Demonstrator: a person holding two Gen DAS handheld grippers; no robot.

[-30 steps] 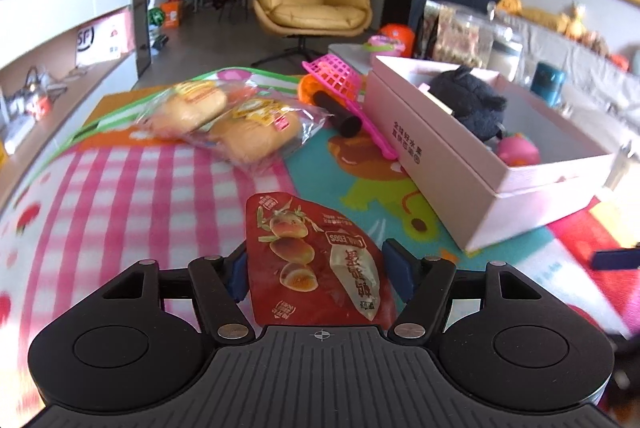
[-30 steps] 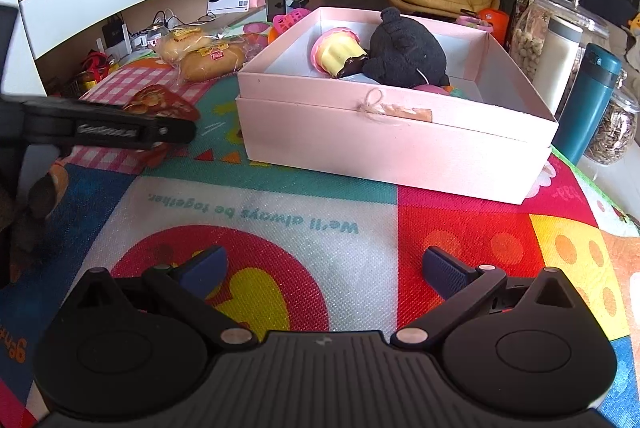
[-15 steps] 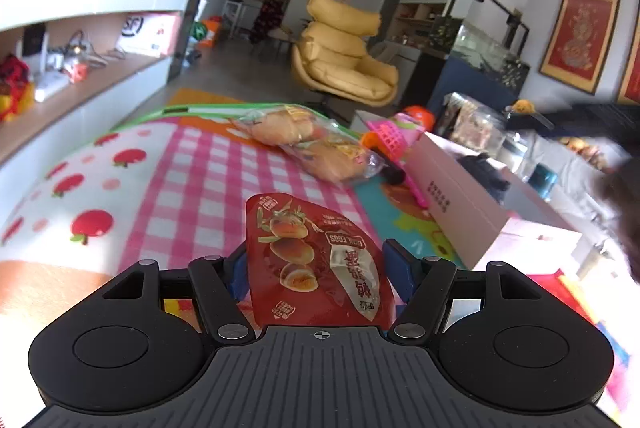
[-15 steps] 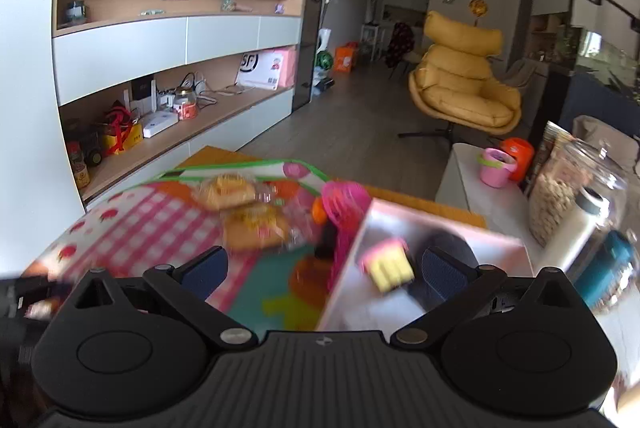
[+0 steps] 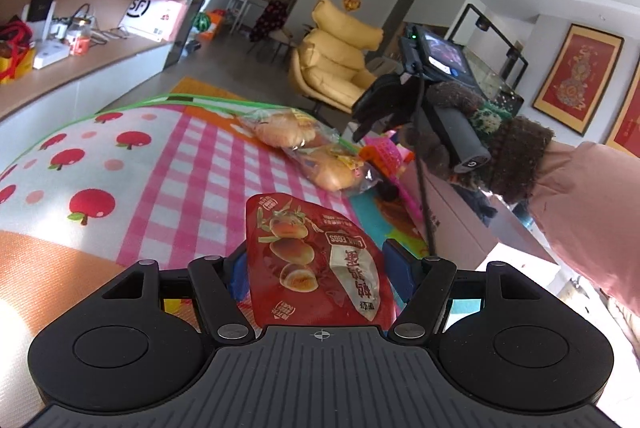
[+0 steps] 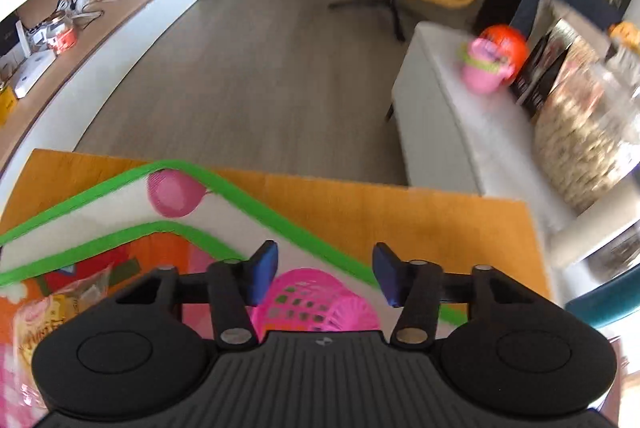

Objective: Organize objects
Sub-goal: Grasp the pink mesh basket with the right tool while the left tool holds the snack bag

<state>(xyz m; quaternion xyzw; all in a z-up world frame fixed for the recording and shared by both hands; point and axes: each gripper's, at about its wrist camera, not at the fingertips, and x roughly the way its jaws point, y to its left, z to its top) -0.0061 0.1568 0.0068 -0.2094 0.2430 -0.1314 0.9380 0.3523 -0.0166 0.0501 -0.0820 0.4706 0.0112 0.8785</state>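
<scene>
Right claw (image 6: 324, 278) newly above pink basket (image 6: 316, 304)

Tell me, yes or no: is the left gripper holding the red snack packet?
Yes: in the left wrist view the red snack packet sits clamped between the left gripper's blue pads, lifted above the checked mat.

A home living room: yellow armchair (image 5: 340, 55), framed picture (image 5: 576, 77), wall shelves (image 5: 80, 59).
</scene>
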